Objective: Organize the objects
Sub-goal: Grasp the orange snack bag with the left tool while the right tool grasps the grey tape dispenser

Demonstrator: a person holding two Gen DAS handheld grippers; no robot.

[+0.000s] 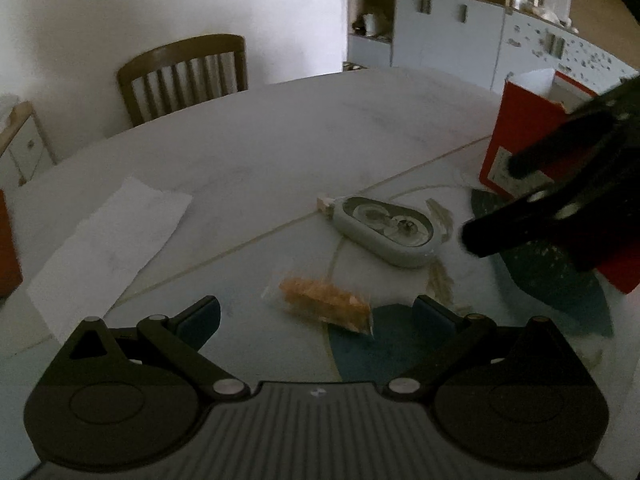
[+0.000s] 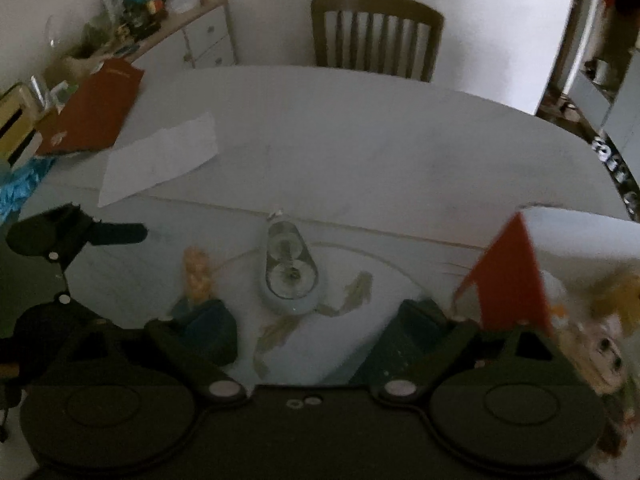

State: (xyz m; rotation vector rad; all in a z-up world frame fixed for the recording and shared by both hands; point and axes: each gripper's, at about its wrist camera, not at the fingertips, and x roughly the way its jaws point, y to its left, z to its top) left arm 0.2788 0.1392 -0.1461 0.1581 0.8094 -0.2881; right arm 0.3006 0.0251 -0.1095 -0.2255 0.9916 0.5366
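Grey oval correction-tape dispenser (image 2: 290, 270) and clear bag of orange bits (image 1: 326, 304) flat on white counter (image 1: 280, 140). Left tool (image 1: 318, 316) spread wide, empty. Right tool (image 2: 316, 332) likewise released, beside red box (image 2: 514, 276).

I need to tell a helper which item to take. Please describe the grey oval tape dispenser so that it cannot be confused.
On the white table, look just before the red box. The tape dispenser lies flat there, beside a small bag of orange bits. Only it is grey, oval, with two round reels visible inside.
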